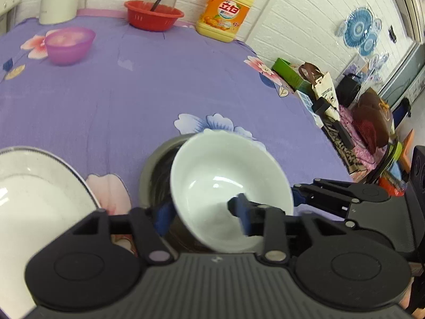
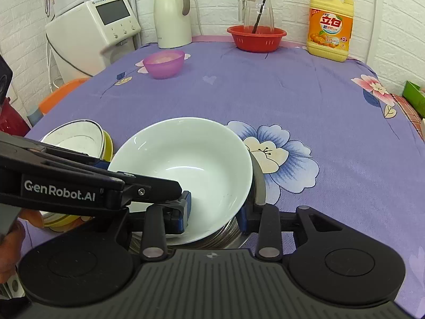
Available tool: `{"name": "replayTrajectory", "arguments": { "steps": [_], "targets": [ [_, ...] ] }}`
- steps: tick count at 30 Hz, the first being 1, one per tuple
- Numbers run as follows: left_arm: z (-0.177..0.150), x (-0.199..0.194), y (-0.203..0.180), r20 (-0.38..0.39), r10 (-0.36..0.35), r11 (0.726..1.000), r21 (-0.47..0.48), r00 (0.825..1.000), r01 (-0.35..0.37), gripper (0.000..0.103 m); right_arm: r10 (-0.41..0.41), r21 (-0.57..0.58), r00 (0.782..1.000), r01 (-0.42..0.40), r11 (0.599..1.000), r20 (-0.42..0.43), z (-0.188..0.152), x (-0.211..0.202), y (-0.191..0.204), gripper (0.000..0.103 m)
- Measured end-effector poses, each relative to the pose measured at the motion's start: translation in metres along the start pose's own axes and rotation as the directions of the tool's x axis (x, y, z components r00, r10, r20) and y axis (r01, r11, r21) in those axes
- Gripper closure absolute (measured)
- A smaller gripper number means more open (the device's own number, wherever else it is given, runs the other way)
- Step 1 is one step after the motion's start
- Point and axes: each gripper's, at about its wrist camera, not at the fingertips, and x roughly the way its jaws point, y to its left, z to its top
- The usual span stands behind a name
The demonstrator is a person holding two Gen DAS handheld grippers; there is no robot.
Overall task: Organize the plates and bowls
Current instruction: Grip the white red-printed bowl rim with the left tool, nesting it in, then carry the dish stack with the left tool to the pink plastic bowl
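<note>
**Right now: white bowl gripped over the steel bowl**

Near the front edge of the purple flowered tablecloth (image 2: 305, 101), a white bowl (image 2: 186, 170) sits tilted inside a stainless steel bowl (image 2: 259, 183), whose grey rim shows beside and under it. The left gripper (image 1: 203, 216) is clamped on the white bowl's near wall: one blue pad lies inside the bowl, the other outside against the wall. In the right wrist view that same gripper reaches in from the left, its blue pad pressed to the bowl's inner side. The right gripper (image 2: 215, 219) straddles the near rims of both bowls, its fingers spread; whether its pads press on anything I cannot tell.

Left of the pair stands a stack of dishes (image 2: 79, 138), a white black-rimmed one on top and a yellow one beneath. Farther back on the cloth are a pink plastic bowl (image 2: 164, 63), a red basket (image 2: 256, 38) holding a glass pitcher (image 2: 257, 10), a yellow detergent bottle (image 2: 330, 24) and a white thermos jug (image 2: 171, 13).
</note>
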Motion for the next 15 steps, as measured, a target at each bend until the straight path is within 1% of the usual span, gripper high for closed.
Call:
{"name": "replayTrajectory", "arguments": {
  "steps": [1,2,5,6,7,8,11,13,14,15],
  "targets": [
    [0.002,-0.001,0.0,-0.005,0.001,1.0,0.012,1.0,-0.001,0.044,-0.001,0.005,1.0,0.001,1.0,0.005,-0.003,-0.002,0.0,0.044],
    [0.003,-0.002,0.0,-0.01,0.0,1.0,0.019,1.0,0.0,0.043,0.0,0.013,1.0,0.0,1.0,0.011,-0.003,-0.003,-0.002,0.044],
    [0.008,-0.002,0.0,-0.034,-0.002,1.0,0.031,0.999,0.003,0.04,0.025,0.048,1.0,-0.026,0.999,0.017,-0.004,-0.006,-0.006,0.044],
    [0.009,-0.003,0.0,-0.039,-0.002,0.999,0.036,0.999,0.003,0.038,0.029,0.054,0.999,-0.03,0.998,0.019,-0.004,-0.006,-0.006,0.044],
    [0.01,-0.004,0.001,-0.039,-0.005,0.999,0.04,0.999,0.007,0.03,0.032,0.058,0.999,-0.033,0.998,0.022,-0.005,-0.007,-0.006,0.044],
    [0.009,-0.006,0.001,-0.037,-0.014,0.999,0.044,0.999,0.016,0.028,0.036,0.064,0.999,-0.038,0.997,0.025,-0.005,-0.007,-0.007,0.044],
    [0.01,-0.008,0.001,-0.053,-0.02,0.997,0.07,0.998,0.024,0.027,0.048,0.067,0.998,-0.05,0.996,0.029,-0.006,-0.009,-0.007,0.043],
    [0.011,-0.011,0.001,-0.057,-0.026,0.998,0.06,0.998,0.029,0.026,0.052,0.071,0.998,-0.054,0.996,0.03,-0.006,-0.009,-0.008,0.043],
    [0.012,-0.014,0.002,-0.05,-0.025,0.998,0.058,0.998,0.028,0.023,0.054,0.078,0.998,-0.057,0.995,0.03,-0.006,-0.01,-0.009,0.042],
    [0.013,-0.018,0.002,-0.038,-0.01,0.998,0.058,0.999,0.013,0.01,0.056,0.088,0.998,-0.058,0.994,0.034,-0.006,-0.011,-0.01,0.041]
  ]
}}
